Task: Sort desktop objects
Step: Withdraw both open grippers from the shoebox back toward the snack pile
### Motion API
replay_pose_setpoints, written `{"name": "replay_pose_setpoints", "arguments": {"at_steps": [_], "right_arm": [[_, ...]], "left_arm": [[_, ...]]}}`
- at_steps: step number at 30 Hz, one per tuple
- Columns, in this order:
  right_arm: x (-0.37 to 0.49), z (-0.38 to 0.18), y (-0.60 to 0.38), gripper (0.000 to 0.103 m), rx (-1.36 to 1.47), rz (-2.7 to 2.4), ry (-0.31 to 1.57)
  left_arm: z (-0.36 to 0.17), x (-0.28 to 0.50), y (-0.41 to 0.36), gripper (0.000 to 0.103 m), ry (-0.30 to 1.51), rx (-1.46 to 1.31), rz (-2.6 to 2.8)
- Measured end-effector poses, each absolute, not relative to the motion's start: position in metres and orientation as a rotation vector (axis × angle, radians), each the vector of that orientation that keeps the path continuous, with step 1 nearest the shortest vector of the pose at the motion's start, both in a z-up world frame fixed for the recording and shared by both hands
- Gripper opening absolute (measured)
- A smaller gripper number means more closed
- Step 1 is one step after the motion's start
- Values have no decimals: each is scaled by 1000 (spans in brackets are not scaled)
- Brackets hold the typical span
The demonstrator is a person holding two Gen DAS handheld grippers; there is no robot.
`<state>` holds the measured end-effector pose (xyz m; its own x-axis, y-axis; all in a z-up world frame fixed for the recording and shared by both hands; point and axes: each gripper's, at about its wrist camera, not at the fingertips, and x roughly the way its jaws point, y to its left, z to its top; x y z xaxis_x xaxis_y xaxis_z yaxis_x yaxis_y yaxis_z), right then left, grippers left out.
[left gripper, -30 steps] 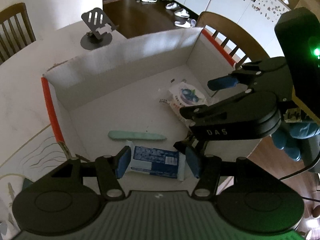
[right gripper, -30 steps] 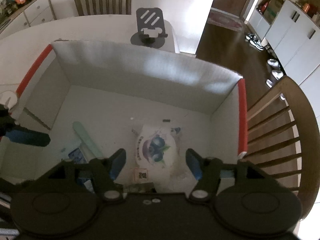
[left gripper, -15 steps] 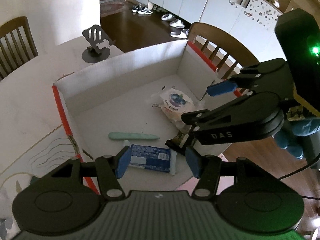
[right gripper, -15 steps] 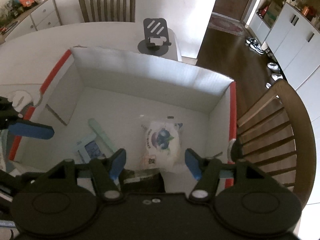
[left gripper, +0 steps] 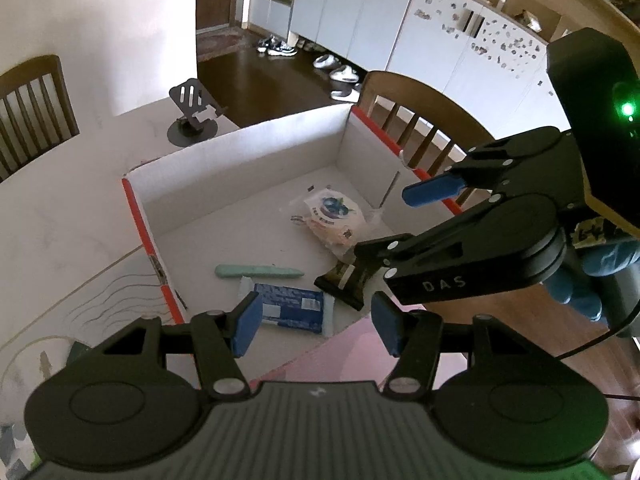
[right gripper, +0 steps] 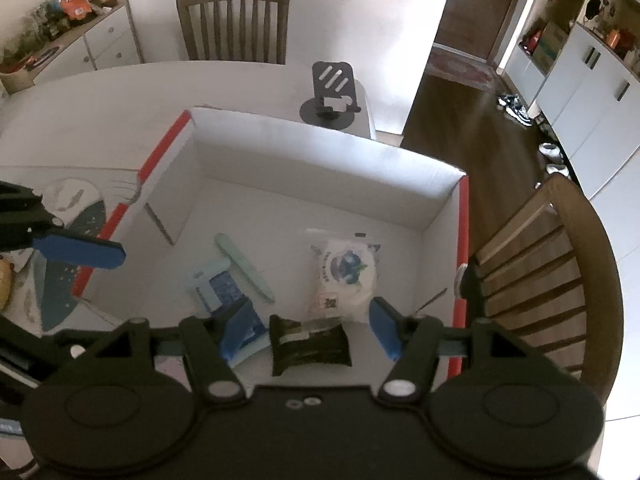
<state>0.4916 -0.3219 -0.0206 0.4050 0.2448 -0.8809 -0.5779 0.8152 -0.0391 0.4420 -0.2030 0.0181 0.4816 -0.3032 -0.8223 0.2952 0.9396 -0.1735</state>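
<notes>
**Both claws empty above the loaded box**

The left claw (left gripper: 316,326) hangs part-open with nothing between its blue pads, and the right claw (right gripper: 310,330) is likewise part-open and holds nothing. Both point steeply down over the near edge of the white cardboard box (right gripper: 320,140).

The risk, judged from here: the two claws sit close together, the right one crossing the left wrist view just beyond the left claw's pads, so a reach by either for the near items could knock the other. A descending finger might also catch the red-taped rim, shifting the box on the tabletop (right gripper: 100,100).

Nearest, just below the right claw, lies the dark packet (right gripper: 310,346). The blue packet (left gripper: 290,308) lies just below the left claw, touching the mint-green stick (left gripper: 258,271) beyond it. Farther in rests the blueberry pouch (right gripper: 346,276), beside the right wall. Well beyond the box stands the phone stand (right gripper: 332,94).
</notes>
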Motion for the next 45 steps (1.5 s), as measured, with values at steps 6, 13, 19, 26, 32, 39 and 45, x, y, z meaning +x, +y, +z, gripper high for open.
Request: {"name": "replay_pose_setpoints", "arguments": {"at_steps": [6, 13, 19, 26, 32, 39, 45], "right_arm": [[470, -11, -314, 64, -358, 529, 1017], [442, 0, -302, 63, -347, 492, 1005], [415, 10, -287, 64, -329, 486, 985], [384, 15, -265, 64, -279, 495, 966], [363, 18, -246, 64, -261, 499, 934], [342, 17, -222, 65, -255, 529, 909], [329, 20, -203, 69, -276, 574, 883]], "left_arm": [[26, 422, -192, 59, 975, -15, -385], [36, 391, -171, 59, 919, -17, -403], [44, 357, -149, 59, 852, 12, -359], [47, 320, -119, 59, 825, 1, -351], [44, 296, -89, 59, 813, -27, -333], [43, 276, -55, 65, 789, -80, -301], [41, 257, -28, 81, 758, -95, -241]]}}
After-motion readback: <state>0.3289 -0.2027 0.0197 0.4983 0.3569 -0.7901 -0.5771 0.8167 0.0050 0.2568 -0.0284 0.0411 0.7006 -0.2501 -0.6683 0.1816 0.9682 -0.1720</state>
